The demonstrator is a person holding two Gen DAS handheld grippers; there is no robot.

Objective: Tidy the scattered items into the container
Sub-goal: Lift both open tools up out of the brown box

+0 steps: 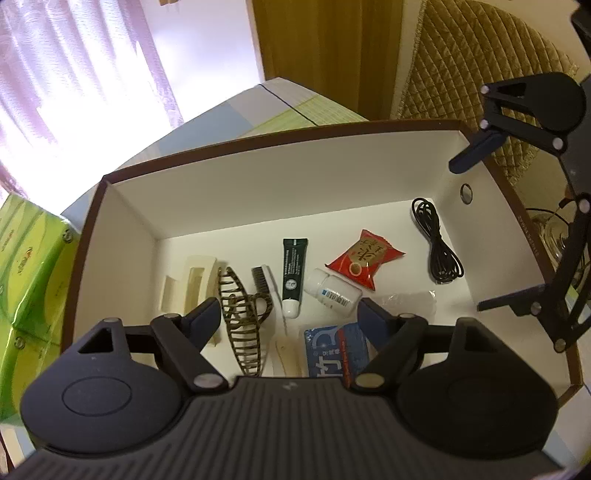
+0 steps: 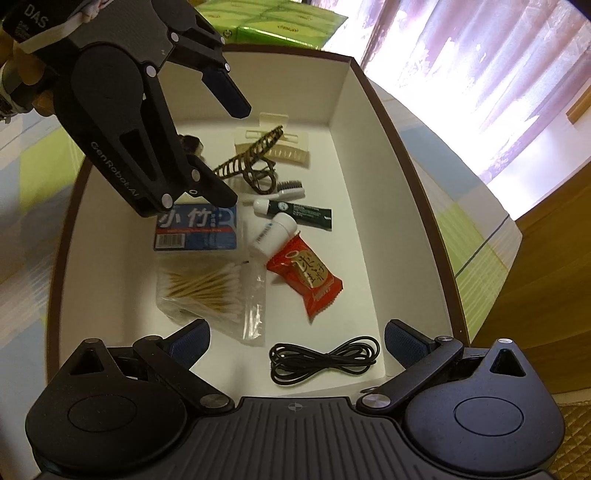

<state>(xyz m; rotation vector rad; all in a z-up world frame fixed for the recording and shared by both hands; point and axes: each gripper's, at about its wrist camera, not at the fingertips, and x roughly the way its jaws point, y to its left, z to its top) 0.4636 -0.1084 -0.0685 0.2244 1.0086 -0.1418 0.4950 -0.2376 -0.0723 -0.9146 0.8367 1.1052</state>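
A white box with a brown rim (image 1: 258,177) (image 2: 354,122) holds several items: a cream hair claw (image 1: 192,284) (image 2: 284,146), a brown hair claw (image 1: 242,325) (image 2: 251,162), a small brush (image 1: 264,282) (image 2: 291,189), a green tube (image 1: 293,275) (image 2: 306,214), a white bottle (image 1: 332,291) (image 2: 273,234), a red snack packet (image 1: 364,258) (image 2: 308,280), a black cable (image 1: 437,243) (image 2: 325,360), a blue packet (image 1: 332,350) (image 2: 199,229) and a bag of cotton swabs (image 2: 207,291). My left gripper (image 1: 290,314) (image 2: 236,155) is open and empty over the box. My right gripper (image 2: 295,339) (image 1: 469,229) is open and empty over the cable end.
Green tissue packs (image 1: 29,273) (image 2: 273,22) lie beside the box on a patterned surface (image 1: 295,107). A quilted cushion (image 1: 480,62) is behind the box. A curtained window (image 2: 480,74) is bright.
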